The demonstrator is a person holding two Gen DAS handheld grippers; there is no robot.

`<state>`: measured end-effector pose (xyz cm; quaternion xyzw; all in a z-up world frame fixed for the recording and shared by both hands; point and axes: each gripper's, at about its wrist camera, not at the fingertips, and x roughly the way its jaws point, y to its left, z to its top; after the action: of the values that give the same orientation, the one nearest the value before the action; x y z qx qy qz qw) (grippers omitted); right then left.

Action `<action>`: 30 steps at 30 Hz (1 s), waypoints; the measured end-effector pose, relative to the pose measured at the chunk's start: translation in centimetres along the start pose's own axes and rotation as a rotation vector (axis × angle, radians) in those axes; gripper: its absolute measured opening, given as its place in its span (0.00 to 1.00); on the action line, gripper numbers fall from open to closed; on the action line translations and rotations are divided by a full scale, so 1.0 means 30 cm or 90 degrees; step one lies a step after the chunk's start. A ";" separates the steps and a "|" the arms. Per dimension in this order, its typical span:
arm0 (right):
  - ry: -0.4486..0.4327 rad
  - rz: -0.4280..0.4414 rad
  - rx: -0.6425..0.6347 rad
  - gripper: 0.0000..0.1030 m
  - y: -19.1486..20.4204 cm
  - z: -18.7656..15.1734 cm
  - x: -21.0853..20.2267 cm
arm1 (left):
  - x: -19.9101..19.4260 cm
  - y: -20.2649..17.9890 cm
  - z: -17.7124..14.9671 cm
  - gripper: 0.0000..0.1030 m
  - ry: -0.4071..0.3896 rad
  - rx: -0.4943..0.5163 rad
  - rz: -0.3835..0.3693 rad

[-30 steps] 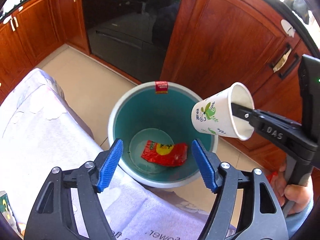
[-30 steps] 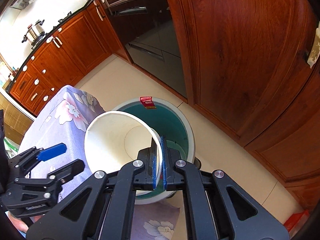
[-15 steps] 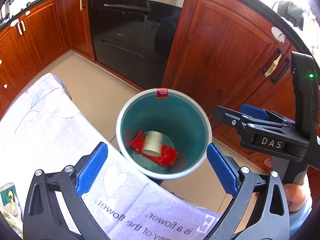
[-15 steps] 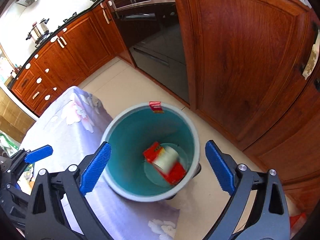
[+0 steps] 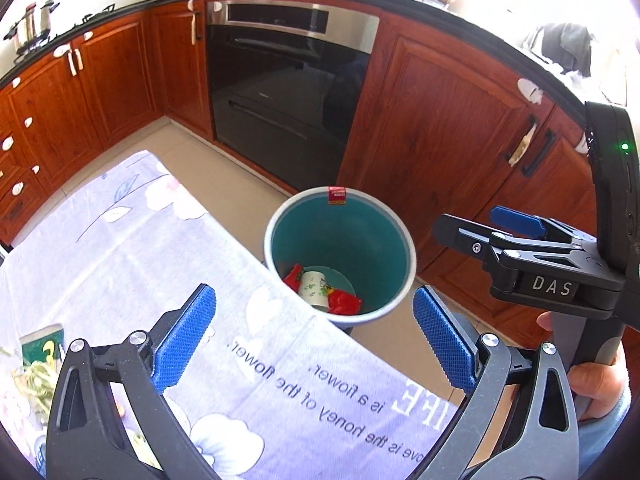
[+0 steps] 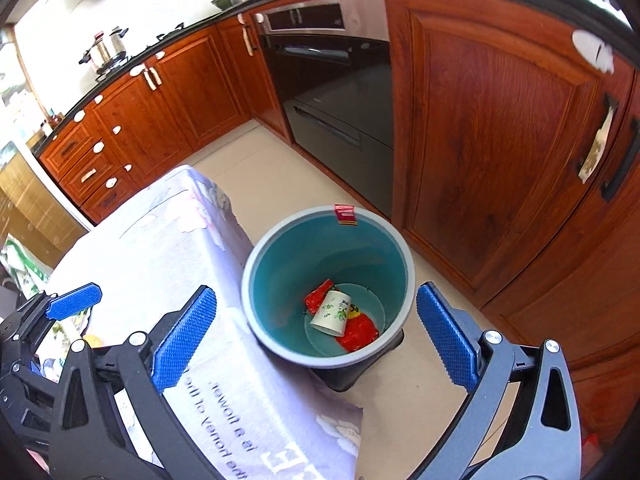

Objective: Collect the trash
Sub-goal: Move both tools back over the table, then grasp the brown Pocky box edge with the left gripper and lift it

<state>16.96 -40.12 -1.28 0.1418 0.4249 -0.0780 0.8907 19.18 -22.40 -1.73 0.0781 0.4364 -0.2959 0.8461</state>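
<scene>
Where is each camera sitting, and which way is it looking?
Left wrist: rides the left gripper, looks down past the tablecloth into the bin; own jaws open, plus the right gripper and hand.
Right wrist: rides the right gripper, looks down into the bin; own jaws opening, left gripper at the left edge.
Shared: bin, paper cup, red wrapper, oven.
</scene>
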 end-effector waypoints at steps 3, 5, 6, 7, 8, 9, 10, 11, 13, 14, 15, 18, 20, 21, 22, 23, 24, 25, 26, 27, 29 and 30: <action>-0.005 0.005 -0.013 0.93 0.043 -0.017 -0.043 | -0.053 0.022 -0.033 0.96 -0.008 -0.012 0.003; -0.006 0.011 -0.020 0.93 0.072 -0.030 -0.067 | -0.091 0.040 -0.060 0.96 -0.013 -0.016 0.009; -0.005 0.014 -0.024 0.93 0.087 -0.037 -0.077 | -0.111 0.049 -0.074 0.96 -0.015 -0.016 0.015; -0.003 0.019 -0.029 0.93 0.104 -0.046 -0.086 | -0.136 0.061 -0.088 0.96 -0.018 -0.016 0.020; -0.001 0.024 -0.034 0.93 0.121 -0.055 -0.094 | -0.162 0.073 -0.106 0.96 -0.021 -0.016 0.026; 0.001 0.027 -0.039 0.93 0.137 -0.061 -0.101 | -0.184 0.088 -0.122 0.96 -0.024 -0.016 0.033; 0.002 0.033 -0.046 0.93 0.156 -0.071 -0.109 | -0.206 0.105 -0.141 0.96 -0.026 -0.018 0.042; 0.005 0.037 -0.053 0.93 0.174 -0.080 -0.115 | -0.228 0.127 -0.161 0.96 -0.026 -0.020 0.050; 0.011 0.045 -0.063 0.93 0.215 -0.102 -0.124 | -0.270 0.175 -0.206 0.96 -0.024 -0.028 0.066; 0.015 0.050 -0.067 0.93 0.234 -0.112 -0.128 | -0.286 0.196 -0.226 0.96 -0.023 -0.032 0.075; 0.020 0.056 -0.072 0.93 0.253 -0.123 -0.130 | -0.304 0.221 -0.249 0.96 -0.023 -0.038 0.085; 0.037 0.070 -0.093 0.93 0.315 -0.168 -0.134 | -0.354 0.293 -0.312 0.96 -0.019 -0.064 0.107; 0.049 0.079 -0.109 0.93 0.359 -0.199 -0.137 | -0.387 0.339 -0.357 0.96 -0.018 -0.082 0.117; 0.055 0.084 -0.117 0.93 0.381 -0.219 -0.139 | -0.403 0.358 -0.381 0.96 -0.017 -0.089 0.123; 0.062 0.089 -0.124 0.93 0.402 -0.238 -0.140 | -0.416 0.377 -0.403 0.96 -0.016 -0.094 0.128; 0.070 0.095 -0.132 0.93 0.425 -0.259 -0.141 | -0.430 0.394 -0.428 0.96 -0.014 -0.099 0.133; 0.078 0.102 -0.142 0.93 0.450 -0.280 -0.140 | -0.444 0.408 -0.455 0.96 -0.012 -0.102 0.138; 0.088 0.108 -0.153 0.93 0.476 -0.302 -0.139 | -0.458 0.425 -0.488 0.96 -0.009 -0.106 0.143; 0.097 0.113 -0.166 0.93 0.501 -0.326 -0.137 | -0.471 0.437 -0.516 0.96 -0.006 -0.109 0.146; 0.106 0.119 -0.180 0.93 0.526 -0.350 -0.136 | -0.483 0.448 -0.545 0.96 -0.003 -0.113 0.147; 0.128 0.132 -0.211 0.93 0.577 -0.398 -0.128 | -0.504 0.464 -0.609 0.96 0.006 -0.117 0.150; 0.139 0.138 -0.226 0.93 0.602 -0.423 -0.122 | -0.514 0.474 -0.645 0.96 0.012 -0.118 0.153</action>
<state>10.02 -18.89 -2.66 0.0354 0.5080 0.1096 0.8536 7.03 3.37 -3.16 0.0541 0.4575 -0.1501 0.8748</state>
